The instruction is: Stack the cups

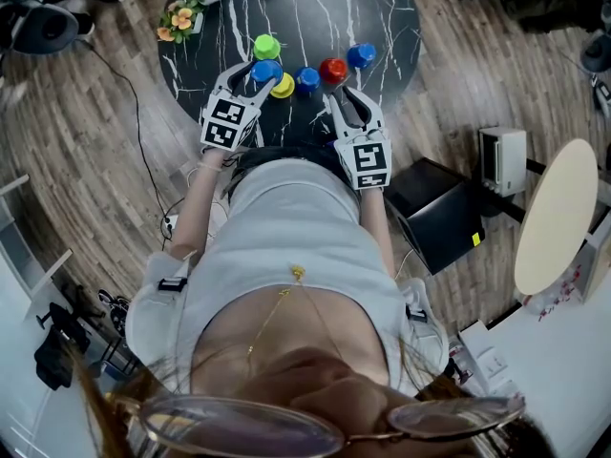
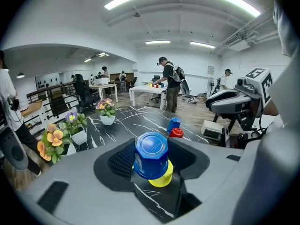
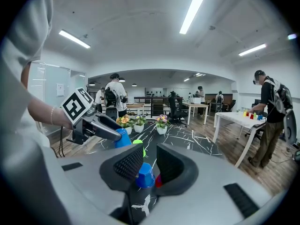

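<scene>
Upside-down cups stand in a loose row on the round black marble table: green, yellow, blue, red and another blue. My left gripper is shut on a further blue cup, held bottom-up in the air just above the yellow cup. In the left gripper view this blue cup sits between the pads. My right gripper hovers at the table's near edge. Its jaws stand a narrow gap apart with nothing between them; a blue cup and the red one stand just beyond.
Small pots of flowers stand on the table's far left. On the floor at the right are a black box, a white device and a round beige tabletop. People stand at white tables in the background.
</scene>
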`<action>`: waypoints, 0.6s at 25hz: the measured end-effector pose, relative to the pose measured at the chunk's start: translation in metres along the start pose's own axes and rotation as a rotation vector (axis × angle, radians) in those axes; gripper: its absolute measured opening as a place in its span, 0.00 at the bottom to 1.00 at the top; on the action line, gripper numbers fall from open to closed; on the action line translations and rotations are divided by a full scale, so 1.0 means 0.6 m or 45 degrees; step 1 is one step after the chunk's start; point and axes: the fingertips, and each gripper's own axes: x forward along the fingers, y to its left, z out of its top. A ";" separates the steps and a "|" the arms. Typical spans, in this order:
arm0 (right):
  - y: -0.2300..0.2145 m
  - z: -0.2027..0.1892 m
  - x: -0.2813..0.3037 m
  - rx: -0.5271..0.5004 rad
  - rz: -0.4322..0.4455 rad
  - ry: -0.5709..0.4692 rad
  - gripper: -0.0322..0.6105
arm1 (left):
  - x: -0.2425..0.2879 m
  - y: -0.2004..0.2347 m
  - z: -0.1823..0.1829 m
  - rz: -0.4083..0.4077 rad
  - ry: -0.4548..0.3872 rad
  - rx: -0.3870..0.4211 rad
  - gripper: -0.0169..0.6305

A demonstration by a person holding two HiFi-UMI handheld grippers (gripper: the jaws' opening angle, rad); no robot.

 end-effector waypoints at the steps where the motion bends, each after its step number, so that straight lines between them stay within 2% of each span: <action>1: -0.001 0.000 0.000 0.001 -0.002 0.001 0.17 | 0.002 -0.003 0.002 -0.008 -0.002 0.002 0.39; 15: -0.023 -0.008 -0.001 0.027 -0.030 0.021 0.17 | 0.037 -0.054 0.013 -0.111 0.026 0.071 0.39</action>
